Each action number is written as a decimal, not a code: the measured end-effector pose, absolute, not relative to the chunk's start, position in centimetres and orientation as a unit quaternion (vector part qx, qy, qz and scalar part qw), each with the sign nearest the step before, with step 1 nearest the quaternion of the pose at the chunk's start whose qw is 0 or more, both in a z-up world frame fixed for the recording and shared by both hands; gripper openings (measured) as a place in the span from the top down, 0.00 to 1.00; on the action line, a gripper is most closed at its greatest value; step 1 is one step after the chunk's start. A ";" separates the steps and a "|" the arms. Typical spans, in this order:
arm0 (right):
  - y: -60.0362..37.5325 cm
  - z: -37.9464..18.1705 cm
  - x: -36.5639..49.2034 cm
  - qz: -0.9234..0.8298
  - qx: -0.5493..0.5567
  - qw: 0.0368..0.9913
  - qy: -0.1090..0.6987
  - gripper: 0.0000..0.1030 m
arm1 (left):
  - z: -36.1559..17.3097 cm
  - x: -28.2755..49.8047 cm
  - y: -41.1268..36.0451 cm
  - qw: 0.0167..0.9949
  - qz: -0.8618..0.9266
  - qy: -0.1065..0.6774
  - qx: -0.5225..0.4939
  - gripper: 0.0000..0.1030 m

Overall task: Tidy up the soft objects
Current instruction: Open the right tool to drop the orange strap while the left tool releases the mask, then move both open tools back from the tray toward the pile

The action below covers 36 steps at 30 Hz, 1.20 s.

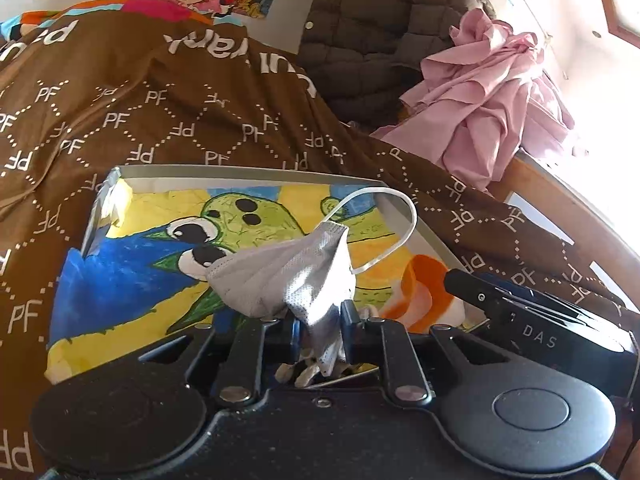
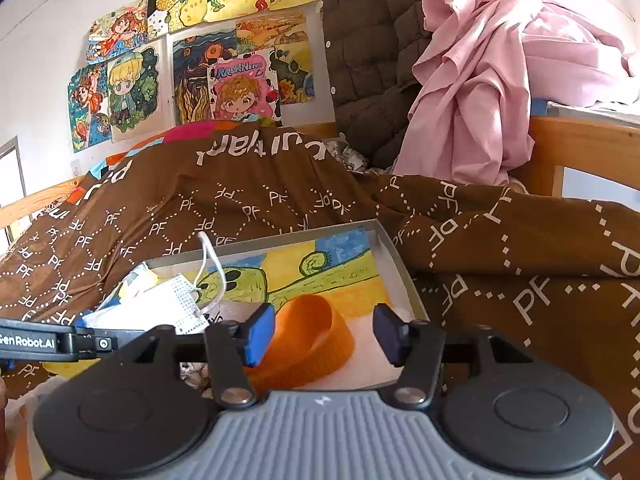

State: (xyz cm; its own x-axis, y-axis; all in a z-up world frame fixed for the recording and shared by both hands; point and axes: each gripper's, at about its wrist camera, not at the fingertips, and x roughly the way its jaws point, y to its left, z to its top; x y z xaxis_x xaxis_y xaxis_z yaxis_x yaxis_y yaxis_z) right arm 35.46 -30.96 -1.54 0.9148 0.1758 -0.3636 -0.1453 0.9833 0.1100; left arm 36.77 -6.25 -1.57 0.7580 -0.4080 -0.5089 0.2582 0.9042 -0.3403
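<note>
I am holding the face mask (image 1: 288, 276) in my left gripper (image 1: 320, 328), its jaws pinching the lower folds of the grey-white fabric. The mask is hanging over the shallow grey box (image 1: 248, 171), with one white ear loop (image 1: 394, 216) arching up and out toward the box's far right side. In the right wrist view the same mask (image 2: 176, 300) is showing at the left side of the box (image 2: 394, 252), its ear loops (image 2: 210, 258) sticking up above the rim.

The box is sitting on the brown blanket (image 1: 168, 120) printed with white "PF" letters, which is covering the bed. A child's drawing of a green creature (image 1: 240, 220) on a yellow and blue ground is lining the bottom of the box. An orange band (image 2: 310, 332) is lying inside the box at its near right corner, curled into a loop.

My right gripper (image 2: 324, 334) is hovering just above that orange band, its jaws spread wide and gripping nothing; the band is showing between the blue pad (image 2: 260, 334) and the dark one.

Behind the bed, a brown quilted jacket (image 2: 372, 48) and a pink garment (image 2: 480, 76) are hanging over the wooden bed frame (image 2: 572, 148), and colourful drawings (image 2: 192, 52) are covering the wall.
</note>
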 end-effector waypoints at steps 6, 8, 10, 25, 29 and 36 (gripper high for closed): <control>-30.7 -1.0 34.9 0.071 0.021 0.978 0.196 0.29 | -1.2 36.2 -5.6 0.929 -0.165 0.299 -0.144 0.61; -30.8 -0.6 34.5 0.072 0.025 0.977 0.197 0.26 | -0.8 35.8 -5.3 0.931 -0.162 0.292 -0.149 0.55; -30.8 0.0 34.0 0.072 0.024 0.978 0.195 0.21 | -0.2 35.3 -5.1 0.932 -0.160 0.286 -0.154 0.46; -30.6 6.5 26.2 0.077 0.027 0.983 0.163 0.04 | 6.1 27.9 -3.7 0.951 -0.145 0.224 -0.157 0.10; -30.2 8.2 23.6 0.080 0.025 0.985 0.150 0.01 | 7.3 24.7 -3.3 0.958 -0.141 0.207 -0.142 0.04; -28.7 10.1 19.1 0.084 0.018 0.987 0.137 0.00 | 8.2 19.6 -2.5 0.964 -0.139 0.194 -0.119 0.01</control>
State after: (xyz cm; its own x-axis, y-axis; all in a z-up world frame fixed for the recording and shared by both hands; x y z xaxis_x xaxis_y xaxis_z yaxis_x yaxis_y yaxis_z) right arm 19.09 -28.75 10.13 0.9480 0.1715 -0.2683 -0.1615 0.9851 0.0589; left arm 19.57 -2.45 8.25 0.8862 -0.3144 -0.3402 0.2221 0.9329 -0.2835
